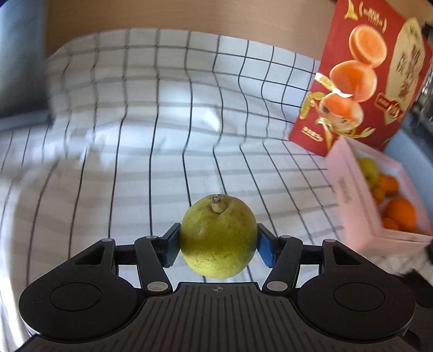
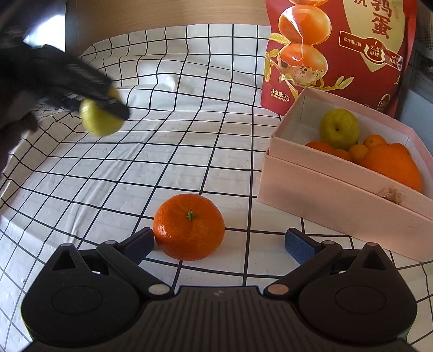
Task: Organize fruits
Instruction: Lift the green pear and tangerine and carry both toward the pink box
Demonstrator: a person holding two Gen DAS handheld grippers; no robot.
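My left gripper (image 1: pixel 218 245) is shut on a yellow-green pear (image 1: pixel 218 238) and holds it above the checked cloth; the pear also shows blurred in the right wrist view (image 2: pixel 101 119) at upper left. My right gripper (image 2: pixel 219 243) is open low over the cloth, with a mandarin orange (image 2: pixel 189 227) between its fingers, touching the left pad. A pink box (image 2: pixel 338 186) at the right holds another pear (image 2: pixel 339 128), a large orange (image 2: pixel 392 165) and several small oranges. The box also shows in the left wrist view (image 1: pixel 354 195).
A white cloth with a black grid (image 2: pixel 189 135) covers the table. A red snack bag (image 2: pixel 338 48) stands behind the box; it also shows in the left wrist view (image 1: pixel 362 75). Bare wooden tabletop (image 1: pixel 189 16) lies beyond the cloth.
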